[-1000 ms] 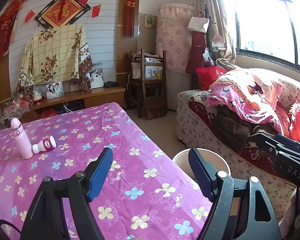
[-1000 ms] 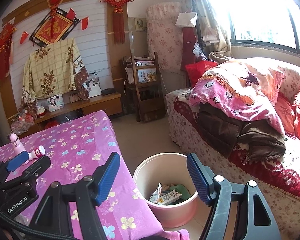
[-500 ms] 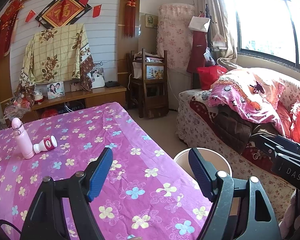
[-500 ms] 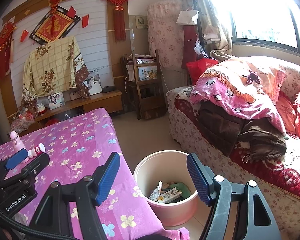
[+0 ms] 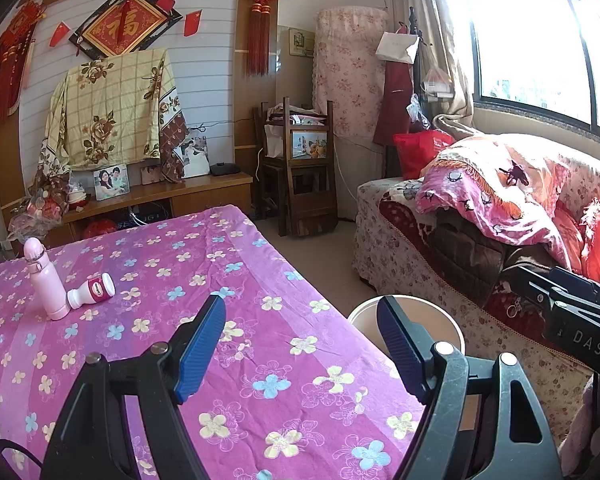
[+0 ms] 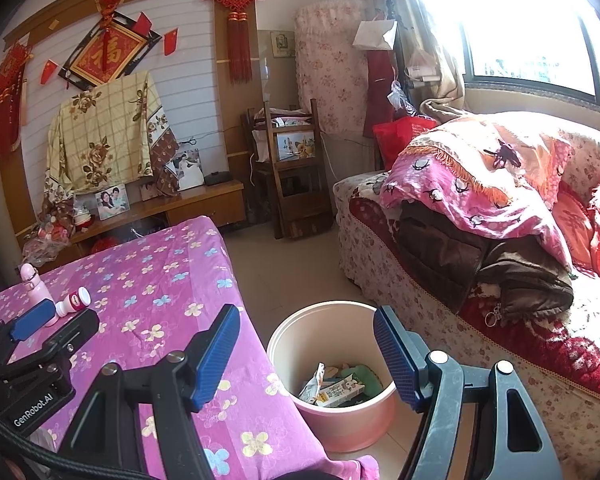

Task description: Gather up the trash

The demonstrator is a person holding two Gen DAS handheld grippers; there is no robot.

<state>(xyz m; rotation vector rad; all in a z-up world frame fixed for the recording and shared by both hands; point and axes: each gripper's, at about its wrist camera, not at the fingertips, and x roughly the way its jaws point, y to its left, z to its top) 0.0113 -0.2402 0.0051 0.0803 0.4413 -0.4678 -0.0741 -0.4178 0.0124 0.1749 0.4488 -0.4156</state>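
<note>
Two views, itemised.

Left wrist view: left gripper point(image 5: 300, 344) released, jaws apart, nothing betw. them, held over table w/ purple floral cloth point(image 5: 148, 280). Small white bottle w/ red label point(image 5: 92, 290) lies on its side, far ahead and well to left of the gripper, touching or just beside an upright pink bottle point(image 5: 44, 284). Pink bin point(image 5: 452, 322) on floor past table edge, just behind the gripper's right finger, mostly hidden. Right gripper body shows at far right edge; its jaws not seen here.

Right wrist view: right gripper point(image 6: 306, 354) released, jaws apart, empty. Bin point(image 6: 320, 340) directly ahead and below, betw. the fingers in frame; cartons and wrappers point(image 6: 332, 388) inside. Left gripper point(image 6: 32, 326) at lower left, over the cloth point(image 6: 160, 280). White bottle point(image 6: 73, 301) and pink bottle point(image 6: 34, 284) far to left of the right gripper, just beyond the left one's blue pad.
</note>
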